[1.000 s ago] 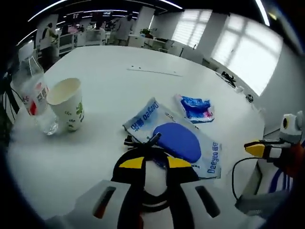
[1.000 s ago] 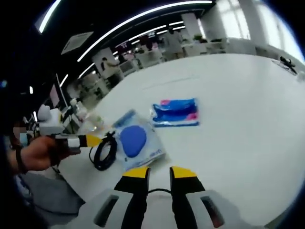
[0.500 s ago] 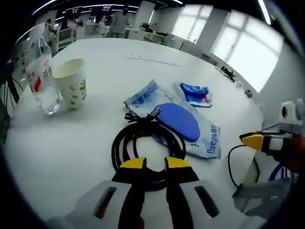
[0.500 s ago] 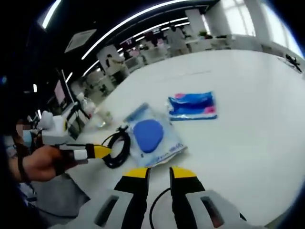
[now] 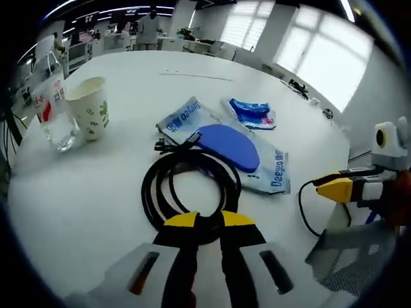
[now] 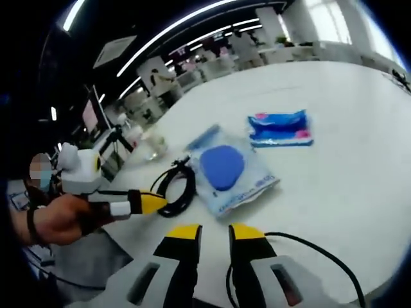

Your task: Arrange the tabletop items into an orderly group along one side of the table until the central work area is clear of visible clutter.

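A coiled black cable (image 5: 190, 187) lies on the white table (image 5: 83, 192), in front of a clear Deegeo pouch holding a blue oval pad (image 5: 229, 145). My left gripper (image 5: 208, 222) is shut on the near side of the coil. In the right gripper view the same coil (image 6: 178, 188) sits beside the pouch (image 6: 226, 172), with the left gripper (image 6: 153, 203) at its edge. My right gripper (image 6: 215, 232) is shut on a thin black cord (image 6: 302, 245) that loops off to the right. In the left gripper view, that gripper (image 5: 334, 188) and cord (image 5: 302, 206) hang past the table's right edge.
A blue and pink packet (image 5: 252, 113) lies beyond the pouch, also seen as the packet (image 6: 280, 127). A paper cup (image 5: 87, 115) and a water bottle (image 5: 51, 106) stand at the far left. A grey mesh chair (image 5: 350, 256) is beside the table. A hand (image 6: 61, 221) holds the left gripper.
The left gripper has drawn the coil back toward the near table edge, off the pouch. The right gripper's thin cord now trails out to the right.
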A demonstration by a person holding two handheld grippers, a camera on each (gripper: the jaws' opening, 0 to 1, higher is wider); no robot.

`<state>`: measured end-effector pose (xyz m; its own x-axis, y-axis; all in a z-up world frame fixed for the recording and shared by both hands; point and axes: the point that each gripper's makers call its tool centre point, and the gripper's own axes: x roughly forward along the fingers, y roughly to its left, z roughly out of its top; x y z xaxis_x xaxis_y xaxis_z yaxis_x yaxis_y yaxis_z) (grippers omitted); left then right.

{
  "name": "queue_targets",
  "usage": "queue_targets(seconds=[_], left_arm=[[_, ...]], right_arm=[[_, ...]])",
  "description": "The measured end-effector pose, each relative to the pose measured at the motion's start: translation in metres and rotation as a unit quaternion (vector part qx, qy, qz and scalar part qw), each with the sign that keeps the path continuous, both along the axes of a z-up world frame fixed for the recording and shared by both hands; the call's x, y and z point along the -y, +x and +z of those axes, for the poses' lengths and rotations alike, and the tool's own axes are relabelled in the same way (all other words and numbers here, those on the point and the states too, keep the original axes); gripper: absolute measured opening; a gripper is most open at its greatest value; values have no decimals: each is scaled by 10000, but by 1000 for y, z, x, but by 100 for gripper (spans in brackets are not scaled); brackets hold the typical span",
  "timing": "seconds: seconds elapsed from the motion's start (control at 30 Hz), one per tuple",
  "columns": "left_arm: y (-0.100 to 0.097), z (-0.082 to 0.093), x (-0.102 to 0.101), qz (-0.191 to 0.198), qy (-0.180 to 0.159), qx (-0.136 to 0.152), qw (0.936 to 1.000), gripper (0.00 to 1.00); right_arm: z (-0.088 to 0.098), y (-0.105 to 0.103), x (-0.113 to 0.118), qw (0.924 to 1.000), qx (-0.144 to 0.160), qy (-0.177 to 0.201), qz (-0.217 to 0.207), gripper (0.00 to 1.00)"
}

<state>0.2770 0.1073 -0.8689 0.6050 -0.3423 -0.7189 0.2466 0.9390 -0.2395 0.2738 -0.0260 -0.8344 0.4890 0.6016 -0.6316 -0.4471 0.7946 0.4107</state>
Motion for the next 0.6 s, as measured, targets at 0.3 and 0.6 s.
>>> queue_targets(seconds=[0.3, 0.6], left_arm=[[-8, -5, 6, -309, 278, -78, 9991, 0], [-24, -5, 9, -681, 623, -136, 9956, 0]], right_arm=[[-4, -10, -9, 9998, -47, -24, 183, 15], [-7, -18, -22, 9990, -185, -80, 392, 15]])
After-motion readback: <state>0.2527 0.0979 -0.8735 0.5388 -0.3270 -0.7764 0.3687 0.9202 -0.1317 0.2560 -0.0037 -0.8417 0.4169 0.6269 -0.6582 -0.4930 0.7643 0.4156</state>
